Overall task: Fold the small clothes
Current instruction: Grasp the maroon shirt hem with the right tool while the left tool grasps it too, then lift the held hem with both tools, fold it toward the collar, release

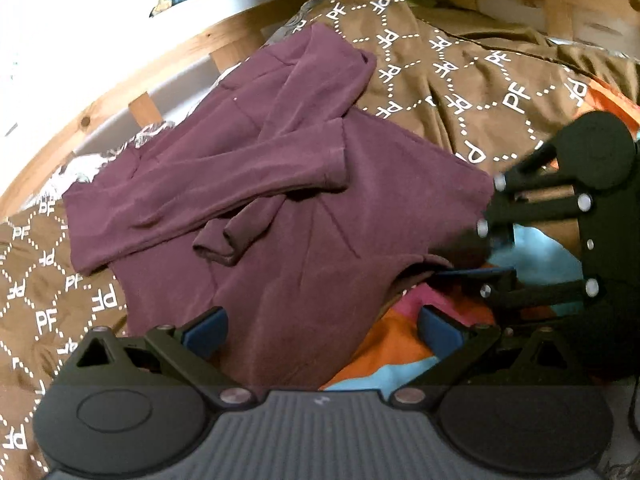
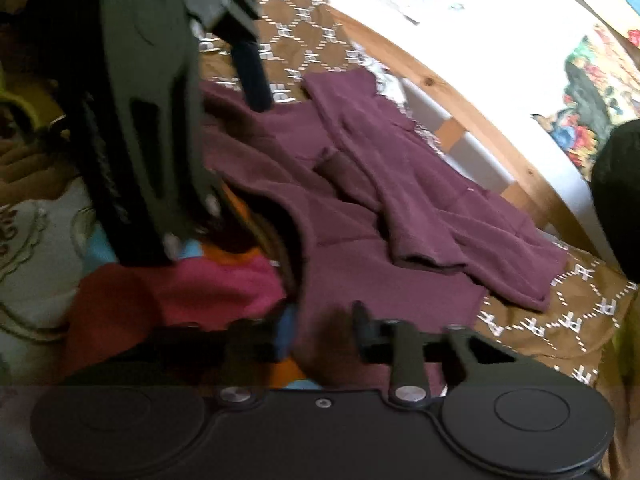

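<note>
We see a maroon long-sleeved top [image 1: 280,208] lying on a brown bedcover [image 1: 452,68] printed with white "PF" letters and dotted diamonds. The top is spread mostly flat, and both sleeves are folded inward over the body, one crossing above the other; the cuff of the lower sleeve [image 1: 218,246] rests near the middle of the garment. One lower edge of the top lies over a pile of colourful clothes [image 1: 392,344] in orange, pink and light blue.

In the left wrist view, our left gripper [image 1: 320,330] stands wide apart, with its blue pads on both sides of the near part of the top. The pads hold nothing; the cloth only passes between them. Our right gripper [image 1: 486,256] comes in from the right side, at the edge of the top where it meets the colourful pile. It is blurred there, so from this view we cannot tell how its jaws stand.

In the right wrist view the right gripper [image 2: 320,336] is also blurred; the jaws look rather wide, with maroon cloth between them, but we cannot tell if they grip it. The left gripper [image 2: 256,80] appears at the upper left, above the top.

Behind the bedcover runs a wooden bed frame [image 1: 120,80], and beyond it a white wall [image 2: 460,32].
</note>
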### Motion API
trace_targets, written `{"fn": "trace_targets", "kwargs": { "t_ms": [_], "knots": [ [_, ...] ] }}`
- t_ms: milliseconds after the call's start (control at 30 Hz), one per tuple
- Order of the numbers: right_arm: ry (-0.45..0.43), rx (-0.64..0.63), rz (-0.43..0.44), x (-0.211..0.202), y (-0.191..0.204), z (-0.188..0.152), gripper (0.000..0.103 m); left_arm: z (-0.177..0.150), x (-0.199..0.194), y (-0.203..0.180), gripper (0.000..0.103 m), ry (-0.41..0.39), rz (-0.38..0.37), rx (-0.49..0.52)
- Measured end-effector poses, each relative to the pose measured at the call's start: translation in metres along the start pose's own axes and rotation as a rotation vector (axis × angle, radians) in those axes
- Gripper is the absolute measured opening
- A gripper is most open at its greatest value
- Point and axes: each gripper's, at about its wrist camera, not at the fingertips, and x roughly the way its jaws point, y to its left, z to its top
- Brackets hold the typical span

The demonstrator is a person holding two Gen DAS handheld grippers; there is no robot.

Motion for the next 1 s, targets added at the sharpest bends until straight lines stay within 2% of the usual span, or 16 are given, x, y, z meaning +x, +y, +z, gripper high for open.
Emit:
{"fn": "trace_targets", "kwargs": {
  "t_ms": [67, 233, 367, 467, 567, 633, 700, 733, 800, 867, 933, 1000],
  "knots": [
    [-0.002, 0.008, 0.035, 0.000, 0.000, 0.001, 0.005, 0.000, 0.002, 0.005, 0.102, 0.010, -0.013, -0.022],
    [-0.044, 0.121, 0.043, -0.007, -0.020, 0.007, 0.004, 0.002, 0.009, 0.007, 0.102, 0.021, 0.006, -0.016],
    [-0.086, 0.248, 0.022, -0.016, -0.046, 0.010, 0.004, 0.008, 0.017, 0.005, 0.102, 0.024, 0.084, 0.001],
    [-0.104, 0.257, 0.018, -0.020, -0.050, 0.010, 0.004, 0.009, 0.022, 0.003, 0.099, 0.023, 0.144, 0.023],
    [-0.113, 0.243, 0.020, -0.022, -0.048, 0.007, 0.004, 0.009, 0.015, 0.009, 0.080, 0.001, 0.147, 0.001],
    [-0.116, 0.246, 0.027, -0.024, -0.047, 0.006, 0.004, 0.009, 0.009, 0.012, 0.057, -0.023, 0.130, -0.007],
    [-0.120, 0.251, 0.038, -0.025, -0.048, 0.005, 0.005, 0.012, 0.005, 0.013, 0.045, -0.040, 0.101, -0.007],
    [-0.121, 0.246, 0.039, -0.025, -0.047, 0.005, 0.006, 0.013, 0.002, 0.014, 0.040, -0.046, 0.083, -0.005],
    [-0.117, 0.235, 0.041, -0.023, -0.046, 0.005, 0.006, 0.017, 0.000, 0.015, 0.037, -0.050, 0.067, -0.004],
    [-0.112, 0.243, 0.042, -0.021, -0.046, 0.005, 0.006, 0.020, 0.001, 0.017, 0.029, -0.057, 0.052, -0.008],
    [-0.113, 0.254, 0.034, -0.020, -0.047, 0.005, 0.006, 0.024, 0.004, 0.018, 0.013, -0.057, 0.037, -0.010],
    [-0.113, 0.266, 0.033, -0.020, -0.049, 0.005, 0.009, 0.027, 0.006, 0.019, 0.007, -0.054, 0.034, -0.020]
  ]
}}
